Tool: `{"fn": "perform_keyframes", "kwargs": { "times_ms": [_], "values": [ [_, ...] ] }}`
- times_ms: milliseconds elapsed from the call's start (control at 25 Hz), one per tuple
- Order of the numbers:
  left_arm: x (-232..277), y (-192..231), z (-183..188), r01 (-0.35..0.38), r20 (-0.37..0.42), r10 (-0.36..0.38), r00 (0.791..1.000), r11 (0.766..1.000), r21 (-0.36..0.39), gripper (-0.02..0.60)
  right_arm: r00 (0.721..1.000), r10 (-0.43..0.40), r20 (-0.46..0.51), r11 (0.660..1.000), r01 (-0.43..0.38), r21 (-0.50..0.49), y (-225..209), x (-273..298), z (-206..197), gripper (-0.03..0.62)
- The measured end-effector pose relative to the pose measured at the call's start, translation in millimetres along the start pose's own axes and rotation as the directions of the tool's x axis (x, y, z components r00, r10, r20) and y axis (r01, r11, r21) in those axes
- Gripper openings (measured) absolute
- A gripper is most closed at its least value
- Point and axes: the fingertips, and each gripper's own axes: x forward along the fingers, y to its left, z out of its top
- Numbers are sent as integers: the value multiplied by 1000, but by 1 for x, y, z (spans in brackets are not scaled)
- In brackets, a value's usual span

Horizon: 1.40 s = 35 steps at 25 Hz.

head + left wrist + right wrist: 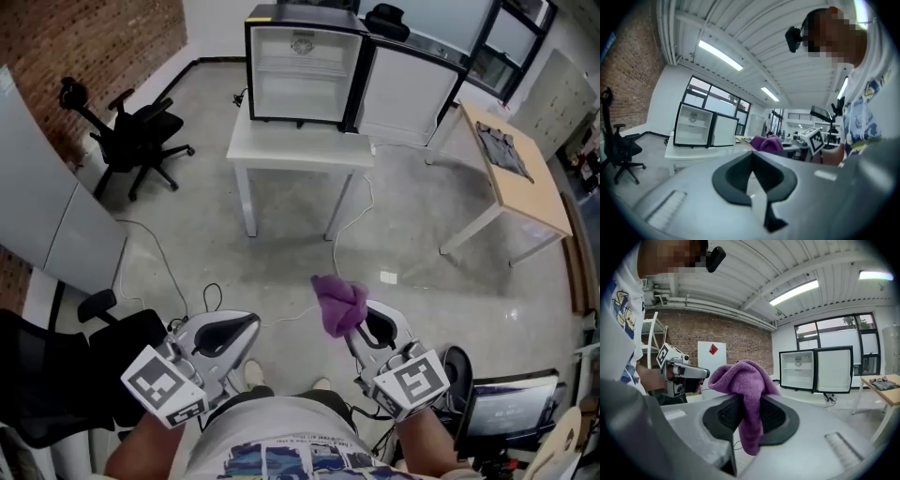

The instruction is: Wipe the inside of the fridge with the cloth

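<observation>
The small black fridge (pixel 302 64) stands open on a white table (pixel 300 150) far ahead, its white inside empty and its door (pixel 409 96) swung right. My right gripper (pixel 361 322) is shut on the purple cloth (pixel 338 302), held low near my body. In the right gripper view the cloth (pixel 743 390) is pinched between the jaws and bunches above them; the fridge (pixel 814 370) shows far off. My left gripper (pixel 234 328) is shut with nothing in it. The left gripper view also shows the fridge (pixel 693 125) and the cloth (pixel 766 143).
A black office chair (pixel 131 131) stands at the left by a brick wall. A wooden desk (pixel 516 173) with a dark item on it is at the right. Cables (pixel 352 225) trail over the grey floor between me and the table. Another chair (pixel 56 375) is close at my left.
</observation>
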Motion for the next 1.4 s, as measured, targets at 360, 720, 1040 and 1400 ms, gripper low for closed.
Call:
{"fn": "perform_keyframes", "kwargs": {
  "times_ms": [360, 720, 1040, 1400],
  "values": [
    [-14, 68, -6, 19, -5, -19, 1000, 999, -31, 6, 1000, -6, -26, 999, 7, 44, 20, 75, 6, 78],
    [44, 155, 23, -46, -2, 46, 999, 999, -15, 6, 1000, 26, -4, 999, -26, 44, -64, 173, 31, 80],
    [118, 229, 67, -101, 5, 102, 995, 995, -19, 6, 999, 27, 32, 999, -28, 23, -157, 254, 66, 78],
    [159, 306, 87, -32, -3, 32, 999, 999, 5, 6, 958, -279, 63, 958, 273, 82, -272, 314, 76, 79]
  ]
}}
